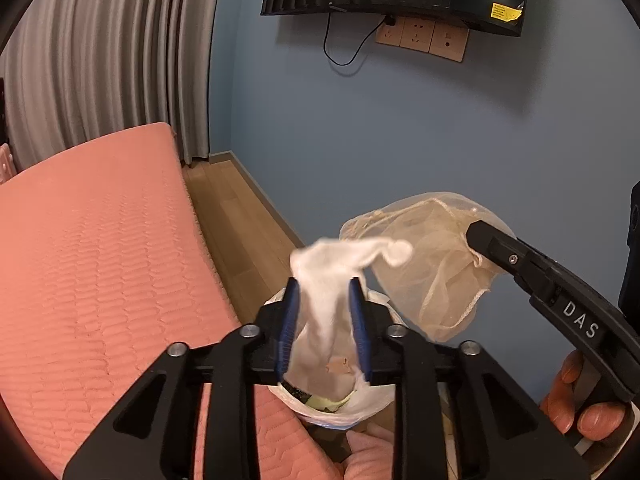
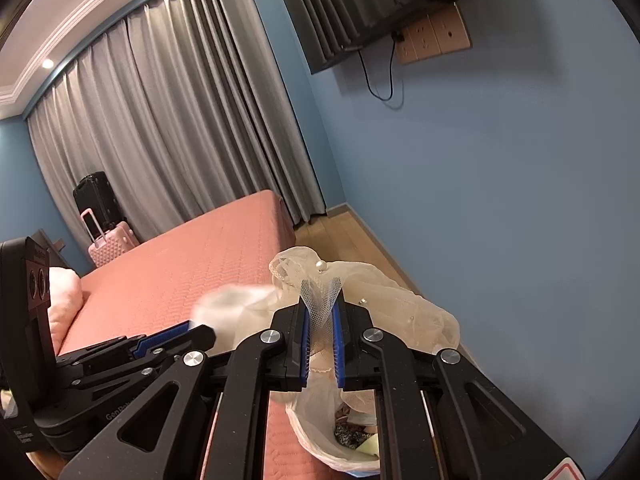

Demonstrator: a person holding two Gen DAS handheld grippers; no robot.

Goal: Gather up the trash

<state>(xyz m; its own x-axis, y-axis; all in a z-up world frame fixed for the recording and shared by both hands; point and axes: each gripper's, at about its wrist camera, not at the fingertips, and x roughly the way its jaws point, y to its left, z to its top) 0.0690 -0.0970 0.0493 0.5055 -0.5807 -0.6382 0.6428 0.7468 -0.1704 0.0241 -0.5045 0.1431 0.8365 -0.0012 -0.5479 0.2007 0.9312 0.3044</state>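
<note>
Trash here is two soft pieces, both held right above the bin [image 2: 340, 446], a white-lined can on the floor beside the pink bed [image 1: 100, 240], already holding scraps. The left gripper [image 1: 325, 322] has a white tissue [image 1: 332, 280] standing between its blue pads; the jaws are partly spread and the tissue looks blurred and loose, so I judge it is being let go rather than pinched. The bin mouth sits just below and behind those fingers. The right gripper [image 2: 322, 344] is pressed together on a mesh pouch [image 2: 384, 300], cream netting with a drawstring and small beads, which bunches out ahead of the fingertips and drapes to the right; the bin opening is directly under the pads. A hand [image 1: 580, 404] grips the right tool's handle. Step in hand: dropping the collected items into the bin. Next move likely calls for the left jaws to clear the tissue so it falls in, then the right jaws to part over the opening; the pouch is wide and light, so it may catch on the rim or drift outside.
</note>
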